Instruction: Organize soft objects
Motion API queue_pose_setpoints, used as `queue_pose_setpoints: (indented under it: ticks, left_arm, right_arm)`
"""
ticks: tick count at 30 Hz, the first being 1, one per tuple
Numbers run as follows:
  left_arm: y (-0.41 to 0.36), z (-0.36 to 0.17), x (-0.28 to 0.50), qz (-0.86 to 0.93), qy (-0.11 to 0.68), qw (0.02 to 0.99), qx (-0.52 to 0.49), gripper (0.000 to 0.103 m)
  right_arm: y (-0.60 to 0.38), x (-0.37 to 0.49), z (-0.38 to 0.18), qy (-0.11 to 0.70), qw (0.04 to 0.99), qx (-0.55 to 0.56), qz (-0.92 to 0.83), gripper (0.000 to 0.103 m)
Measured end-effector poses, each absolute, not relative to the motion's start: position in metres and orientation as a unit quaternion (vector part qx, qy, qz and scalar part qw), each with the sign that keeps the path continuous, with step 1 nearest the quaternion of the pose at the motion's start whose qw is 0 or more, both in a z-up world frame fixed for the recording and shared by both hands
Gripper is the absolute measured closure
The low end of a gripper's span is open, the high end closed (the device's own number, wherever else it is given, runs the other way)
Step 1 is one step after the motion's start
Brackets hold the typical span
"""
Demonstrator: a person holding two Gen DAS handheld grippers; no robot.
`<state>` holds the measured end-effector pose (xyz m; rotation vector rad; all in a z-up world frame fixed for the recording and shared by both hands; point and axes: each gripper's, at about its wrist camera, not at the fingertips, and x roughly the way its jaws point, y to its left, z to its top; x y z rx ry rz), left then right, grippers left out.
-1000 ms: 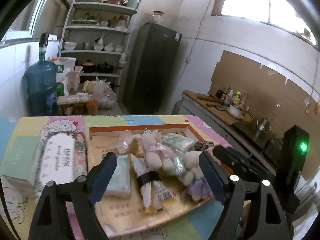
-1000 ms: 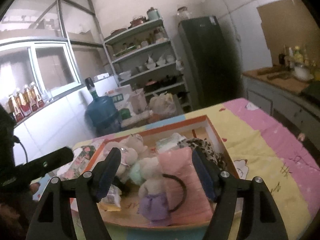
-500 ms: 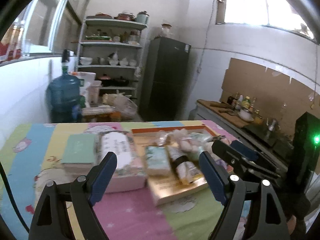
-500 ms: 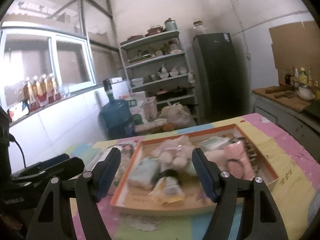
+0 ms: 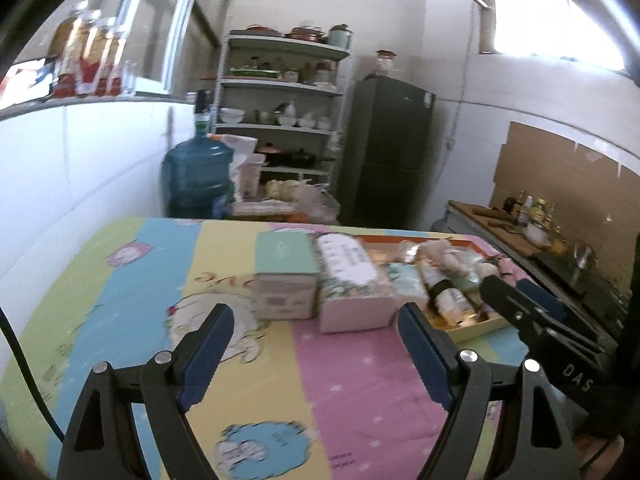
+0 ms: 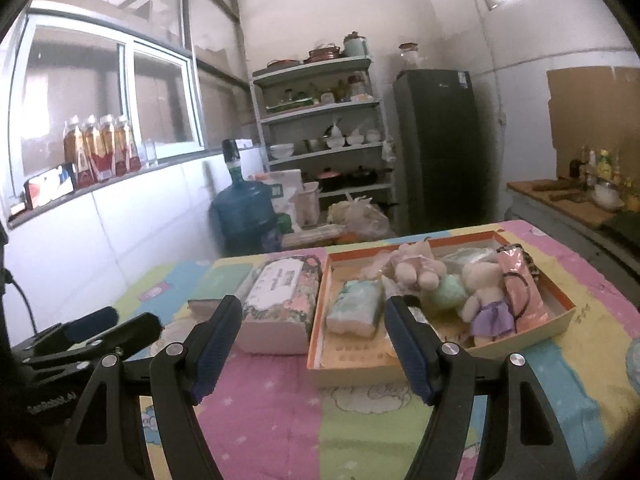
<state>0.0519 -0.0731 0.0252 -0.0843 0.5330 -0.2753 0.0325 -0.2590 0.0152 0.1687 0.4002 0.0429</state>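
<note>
An orange-rimmed tray (image 6: 562, 322) holds soft things: a plush in a purple skirt (image 6: 486, 296), a pink plush (image 6: 414, 268), a tissue pack (image 6: 356, 310), a pink pouch (image 6: 520, 284) and a tube with a black band (image 5: 442, 294). The tray also shows in the left wrist view (image 5: 480, 326). A floral tissue box (image 6: 280, 300) and a mint-topped box (image 5: 285, 276) stand left of the tray. My left gripper (image 5: 316, 354) is open and empty, well back from the boxes. My right gripper (image 6: 310, 346) is open and empty, just in front of the tray and floral box.
The table (image 5: 120, 300) has a bright cartoon cloth. Behind it stand a blue water jug (image 6: 242, 210), shelves of dishes (image 6: 324, 136) and a dark fridge (image 6: 440, 148). A counter with bottles (image 6: 580, 196) runs along the right wall.
Both grippers have pulled back from the tray, the left one swinging leftward. The tray and boxes now sit farther off. Both stay open and empty.
</note>
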Motion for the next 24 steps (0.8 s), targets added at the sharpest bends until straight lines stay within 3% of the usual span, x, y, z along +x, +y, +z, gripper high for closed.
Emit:
queue_pose_setpoints:
  ticks: [11, 24]
  left_arm:
    - [-0.032, 0.024, 0.029, -0.038, 0.255, 0.966, -0.029, 0.019]
    - [-0.010, 0.027, -0.005, -0.007, 0.229, 0.973, -0.037, 0.019]
  right_arm:
    - [-0.207, 0.022, 0.007, 0.201, 0.979, 0.026, -0.015, 0.028]
    - [-0.173, -0.022, 0.014, 0.173, 0.981, 0.035, -0.076, 0.028]
